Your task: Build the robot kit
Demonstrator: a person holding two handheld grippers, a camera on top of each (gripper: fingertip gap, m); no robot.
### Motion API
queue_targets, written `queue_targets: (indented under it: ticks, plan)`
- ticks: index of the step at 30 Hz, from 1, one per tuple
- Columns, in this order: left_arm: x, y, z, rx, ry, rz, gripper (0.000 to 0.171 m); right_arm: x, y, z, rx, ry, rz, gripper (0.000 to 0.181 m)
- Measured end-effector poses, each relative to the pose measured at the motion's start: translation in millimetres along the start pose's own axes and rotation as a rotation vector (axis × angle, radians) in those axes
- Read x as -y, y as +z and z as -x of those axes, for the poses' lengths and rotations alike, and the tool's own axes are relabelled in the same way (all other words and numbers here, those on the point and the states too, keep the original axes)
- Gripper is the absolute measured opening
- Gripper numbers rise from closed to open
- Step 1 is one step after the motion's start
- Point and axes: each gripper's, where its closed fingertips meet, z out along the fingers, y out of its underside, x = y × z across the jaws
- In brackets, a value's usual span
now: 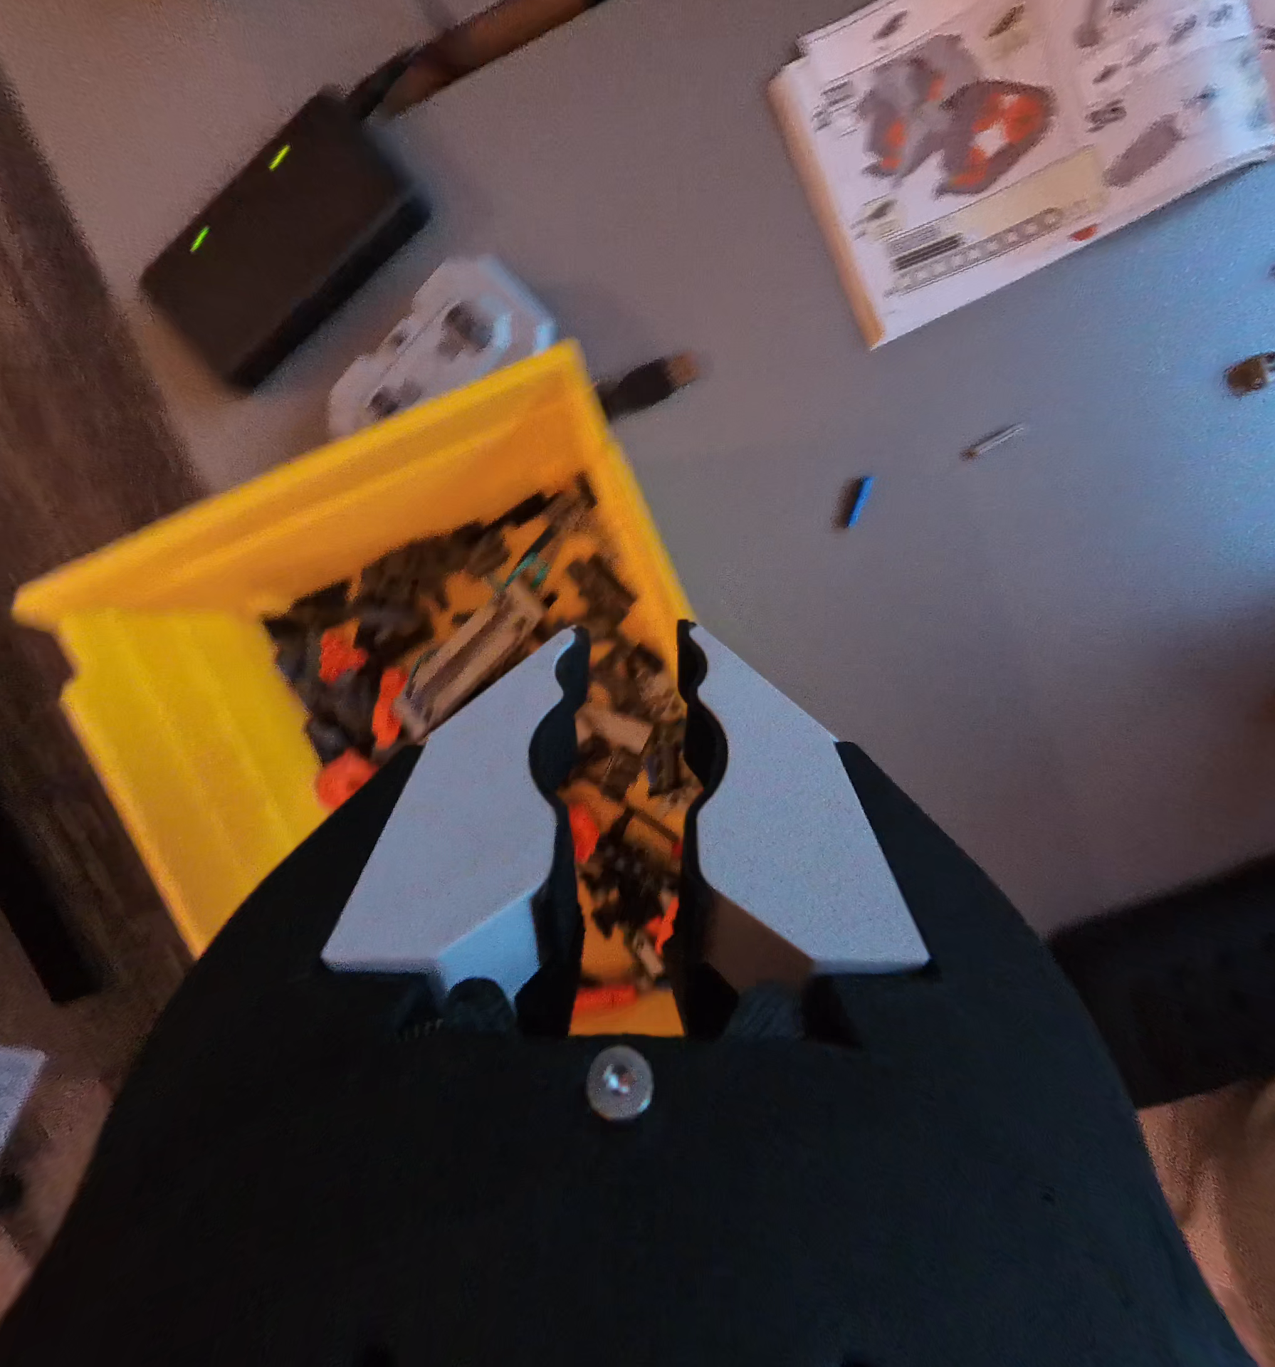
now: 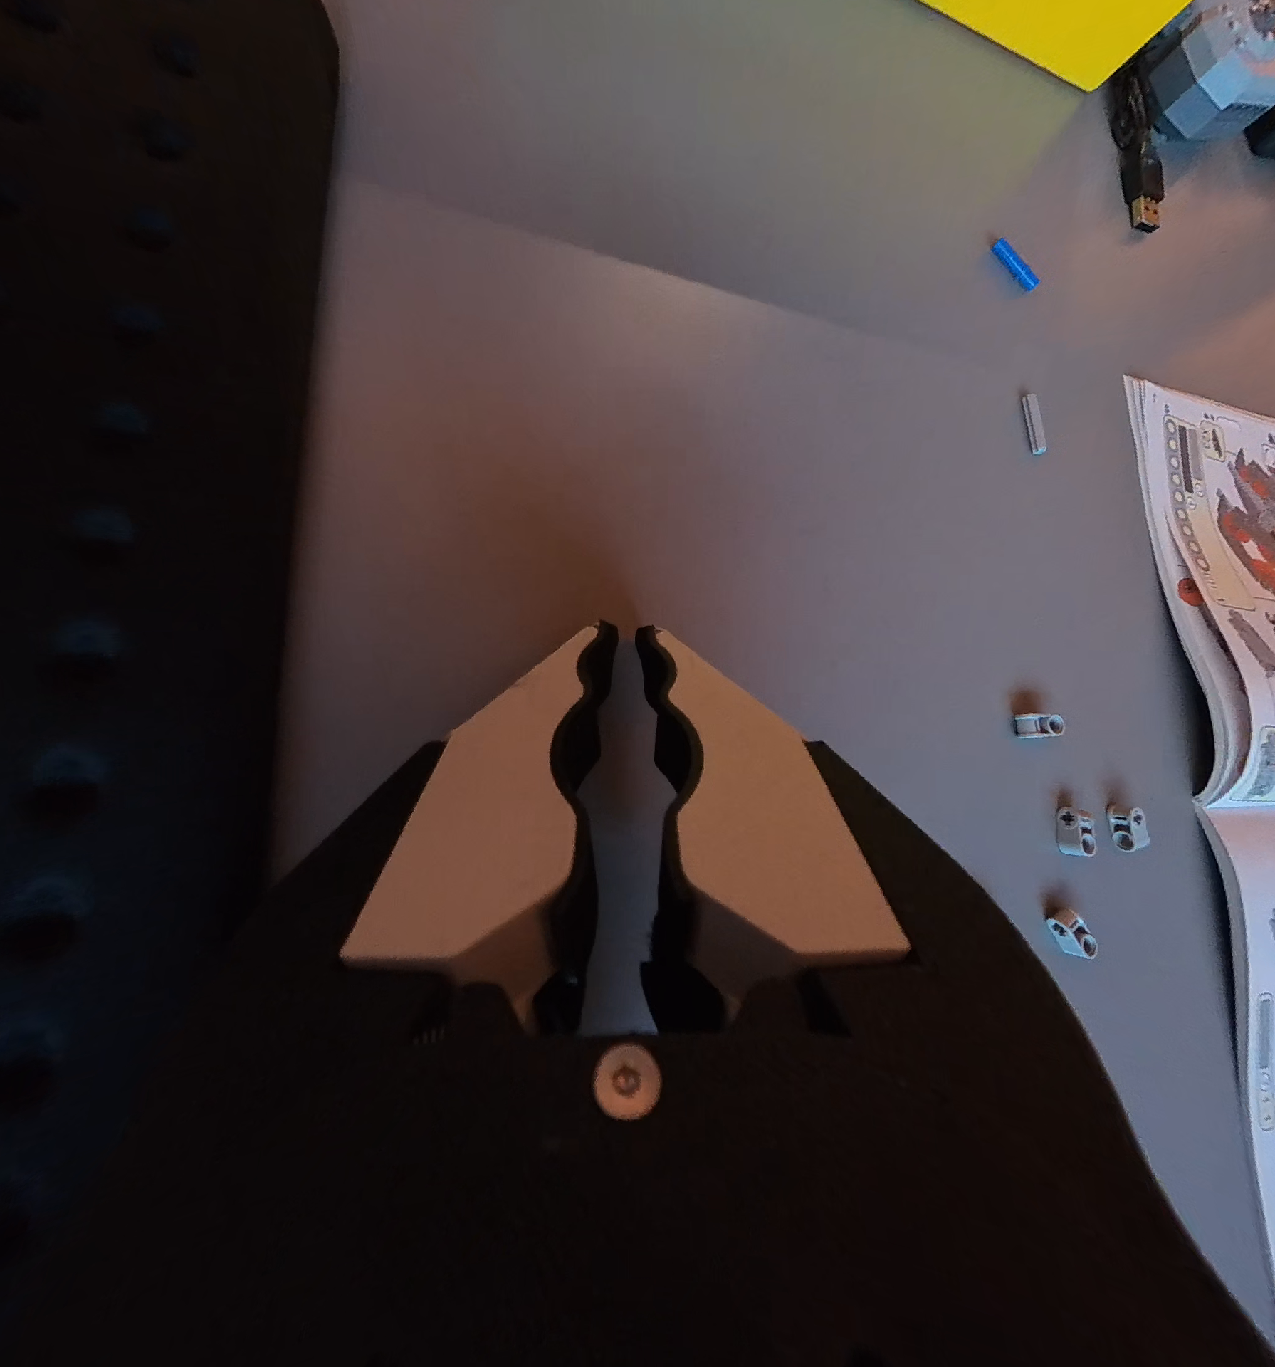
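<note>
Jaws parted, left gripper (image 1: 633, 629) apparently above the yellow bin (image 1: 175, 710); right gripper (image 2: 625, 629) nearly closed, empty.

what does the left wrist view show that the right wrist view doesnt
Only the left wrist view: the inside of the yellow bin, full of dark and orange building pieces, under the open left gripper, and a black box with green lights.
Only the right wrist view: the right gripper, nearly closed and empty.
Both: the instruction booklet, the blue pin.
</note>
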Motion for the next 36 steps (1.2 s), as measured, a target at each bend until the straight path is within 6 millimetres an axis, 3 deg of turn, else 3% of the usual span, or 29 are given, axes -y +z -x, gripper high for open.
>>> queue_targets:
  ticks: [2,5,9,16,19,24,31,36]
  plan:
    - [-28.0,-13.7,25.4,0.021,-0.098,0.007,0.022,0.3,0.3,-0.3,-0.006,-0.010,0.002,0.007]
    - [-73.9,-17.7,50.5,0.035,-0.222,0.046,0.022,-0.1,0.7,-1.1,-0.005,-0.006,0.001,0.007]
    - [-132.0,-6.4,62.1,0.044,-0.315,0.158,0.021,-0.8,1.1,-2.8,-0.005,0.001,-0.001,0.007]
    - [-198.8,9.2,72.4,0.108,-0.372,0.335,0.015,-2.5,0.9,-5.5,-0.013,-0.006,0.002,0.007]
    - [-205.7,12.7,67.9,0.079,-0.391,0.339,0.014,-3.3,0.9,-6.8,-0.011,-0.002,0.001,0.007]
    - [-196.4,12.2,70.3,0.105,-0.384,0.252,0.011,-5.6,0.6,-9.8,0.011,0.032,-0.020,0.007]
    - [-190.3,10.5,73.0,0.175,-0.360,0.206,0.011,-44.8,-13.2,-55.5,-0.062,0.218,0.017,0.008]
    - [-191.3,18.9,69.5,0.184,-0.354,0.214,0.012,-51.1,-14.2,-64.1,-0.054,0.300,-0.004,0.008]
